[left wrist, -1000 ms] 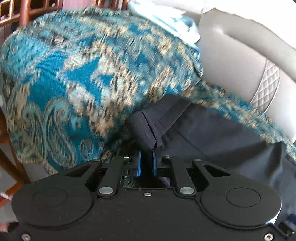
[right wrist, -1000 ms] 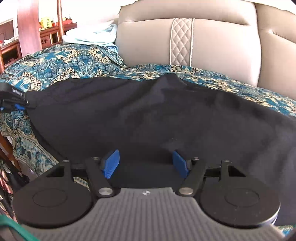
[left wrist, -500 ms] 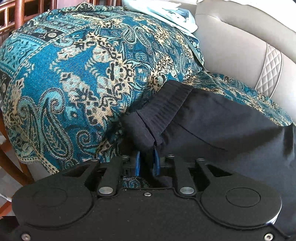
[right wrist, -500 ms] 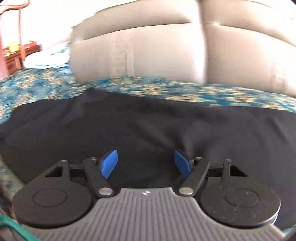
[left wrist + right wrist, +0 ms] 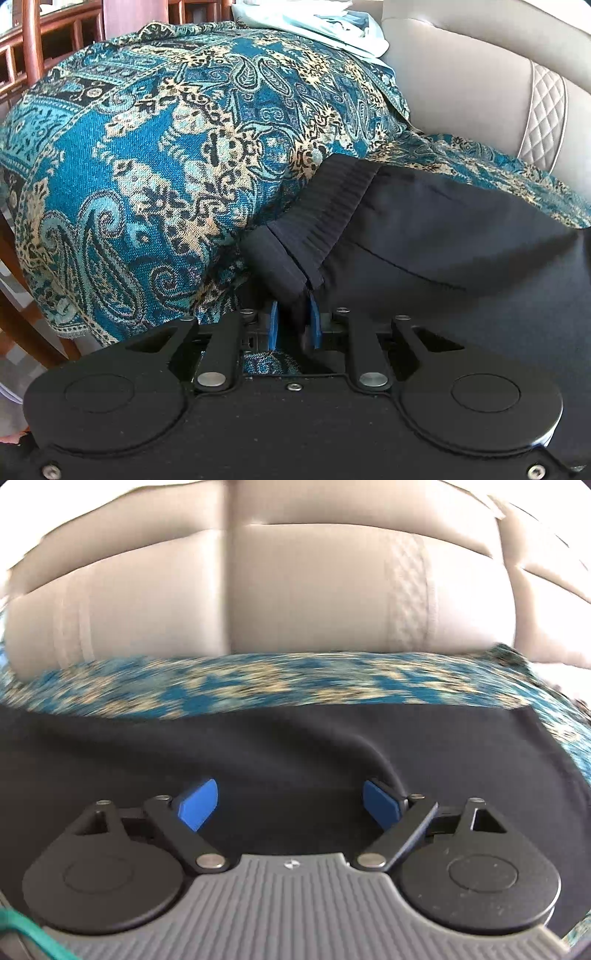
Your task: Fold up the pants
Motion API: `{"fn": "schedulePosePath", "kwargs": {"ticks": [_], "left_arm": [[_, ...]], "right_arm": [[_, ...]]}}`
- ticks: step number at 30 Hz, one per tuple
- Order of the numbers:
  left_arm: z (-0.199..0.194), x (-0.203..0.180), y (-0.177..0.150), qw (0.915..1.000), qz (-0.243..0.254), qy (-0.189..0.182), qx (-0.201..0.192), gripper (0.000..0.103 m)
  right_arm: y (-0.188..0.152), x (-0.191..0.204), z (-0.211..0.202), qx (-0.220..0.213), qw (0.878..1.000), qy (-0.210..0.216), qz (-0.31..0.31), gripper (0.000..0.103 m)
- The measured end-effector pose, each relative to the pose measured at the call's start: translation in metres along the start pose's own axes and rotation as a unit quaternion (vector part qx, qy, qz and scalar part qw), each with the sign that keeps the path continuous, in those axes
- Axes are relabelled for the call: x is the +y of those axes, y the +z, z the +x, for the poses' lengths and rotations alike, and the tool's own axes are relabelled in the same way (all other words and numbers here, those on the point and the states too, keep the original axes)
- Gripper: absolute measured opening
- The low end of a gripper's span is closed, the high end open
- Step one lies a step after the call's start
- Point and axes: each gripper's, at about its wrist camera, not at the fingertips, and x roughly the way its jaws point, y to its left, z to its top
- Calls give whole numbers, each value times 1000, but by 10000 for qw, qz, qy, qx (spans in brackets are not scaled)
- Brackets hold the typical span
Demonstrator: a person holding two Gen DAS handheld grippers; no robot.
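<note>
Black pants [image 5: 443, 240] lie spread over a teal paisley throw [image 5: 147, 147] on a sofa. Their ribbed waistband [image 5: 332, 206] runs down into my left gripper [image 5: 293, 325], whose blue pads hold the waistband corner with a narrow gap filled by cloth. In the right wrist view the black pants [image 5: 258, 746] stretch across the seat below my right gripper [image 5: 290, 805]. Its jaws are opening wide, and nothing is between the blue pads [image 5: 197, 805]. A raised crease in the cloth runs toward the right pad. The picture there is blurred by motion.
The beige leather sofa back [image 5: 295, 590] rises behind the throw [image 5: 258, 679]. A pale folded cloth [image 5: 314, 22] lies on top of the draped armrest. Wooden furniture [image 5: 33, 44] stands at the far left, past the sofa's end.
My right gripper has swept rightward along the pants and its jaws have spread wider. The left gripper stays at the waistband, rolled a little, its pads slightly further apart.
</note>
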Motion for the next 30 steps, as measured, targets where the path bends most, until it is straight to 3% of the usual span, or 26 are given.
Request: {"fn": "schedulePosePath", "kwargs": {"ticks": [9, 14, 18, 21, 25, 27, 30], "left_arm": [[1, -13, -1, 9994, 116, 315, -5, 19], [0, -20, -3, 9987, 106, 485, -82, 20], [-9, -16, -5, 9991, -181, 355, -163, 61], [-19, -14, -8, 9988, -273, 256, -305, 63], [-35, -15, -3, 9988, -157, 112, -445, 68], [-43, -17, 0, 9986, -69, -56, -513, 74], [-50, -24, 2, 9984, 6, -378, -429, 75]], "right_arm": [[26, -54, 30, 166, 9954, -842, 419, 96], [38, -79, 33, 239, 9838, -1517, 927, 96], [43, -103, -6, -202, 9803, -1396, 1383, 97], [42, -125, -33, -137, 9741, -1576, 1616, 98], [15, -169, -58, 463, 9478, -1761, 2617, 98], [-7, -192, -70, 563, 9275, -1602, 3330, 98], [-35, -214, -88, 487, 9018, -1476, 4033, 98]]}}
